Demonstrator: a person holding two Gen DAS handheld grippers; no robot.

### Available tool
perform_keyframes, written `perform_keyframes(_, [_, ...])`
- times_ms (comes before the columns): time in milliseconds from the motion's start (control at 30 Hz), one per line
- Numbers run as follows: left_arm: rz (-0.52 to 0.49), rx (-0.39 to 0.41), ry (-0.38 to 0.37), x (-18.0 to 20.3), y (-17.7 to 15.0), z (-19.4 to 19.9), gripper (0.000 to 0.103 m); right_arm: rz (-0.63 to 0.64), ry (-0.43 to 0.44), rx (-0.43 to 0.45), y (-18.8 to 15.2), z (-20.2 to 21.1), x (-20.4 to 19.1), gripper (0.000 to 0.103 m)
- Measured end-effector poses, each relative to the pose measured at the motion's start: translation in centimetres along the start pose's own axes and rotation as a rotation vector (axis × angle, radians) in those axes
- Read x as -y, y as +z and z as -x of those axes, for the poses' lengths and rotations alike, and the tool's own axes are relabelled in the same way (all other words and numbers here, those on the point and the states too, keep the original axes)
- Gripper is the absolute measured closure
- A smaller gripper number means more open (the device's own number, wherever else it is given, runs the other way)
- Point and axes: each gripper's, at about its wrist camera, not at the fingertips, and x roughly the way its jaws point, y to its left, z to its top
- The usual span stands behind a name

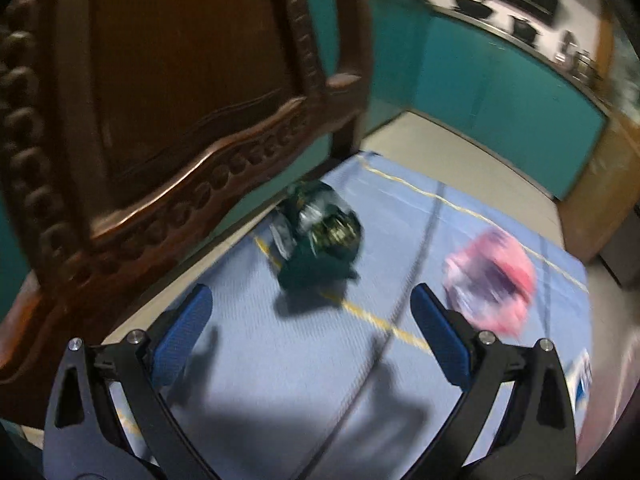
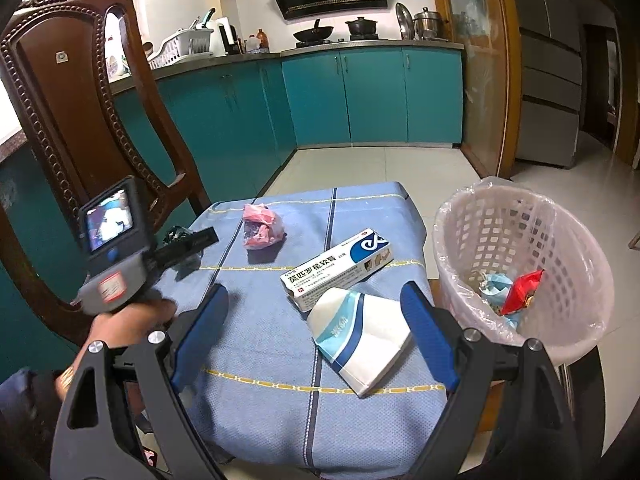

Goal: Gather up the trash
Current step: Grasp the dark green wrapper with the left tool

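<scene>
Bench (image 2: 280, 420): blue cloth cover
Bin (image 2: 560, 248): off bench at 3 o'clock, wrappers inside
Left gripper (image 1: 312, 328): wide open, empty, above cloth
Right gripper (image 2: 316, 328): wide open, empty
Ointment box (image 2: 340, 268): centre
White packet (image 2: 360, 344): 5 o'clock of box
Pink wrapper (image 2: 262, 228): 11 o'clock
Dark wrapper (image 1: 320, 232): 12 o'clock of left gripper

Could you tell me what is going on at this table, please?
A person with a claw in each hand is clearing trash off a blue cloth. The left claw, open and empty, points at a dark crumpled wrapper near the chair. The right claw hangs open above a white-and-blue packet. A pink wrapper and an ointment box also remain; the lined basket already holds some scraps.
</scene>
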Motion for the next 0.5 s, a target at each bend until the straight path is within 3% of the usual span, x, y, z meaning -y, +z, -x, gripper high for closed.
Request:
perform_keyframes(133, [0.013,-0.047,0.018,1.0,1.7,-2.8,0.007,-0.008,0.015,-0.001,0.2,0.0,0.0,0.017])
perform_keyframes(200, [-0.018,-0.061,-0.013,1.7,2.5,-3.6,0.017,-0.006,0.021,-0.002,0.3,-0.1,-0.2,0.017])
perform_keyframes(233, [-0.036,-0.073,-0.031,1.9,2.8,-4.0,0.034,-0.004,0.022,-0.002,0.3,-0.1,-0.3,0.017])
perform_keyframes(267, [-0.056,-0.095,-0.061,1.9,3.0,-4.4,0.059,-0.002,0.025,-0.003,0.3,-0.1,-0.3,0.017])
perform_keyframes(367, [-0.125,-0.106,-0.131,1.6,2.6,-3.5,0.066,0.004,0.026,-0.008,0.4,-0.4,-0.5,0.017])
perform_keyframes(500, [-0.245,-0.023,-0.305,0.0,1.4,1.9,0.069,-0.004,0.028,-0.032,0.4,-1.4,-0.5,0.017])
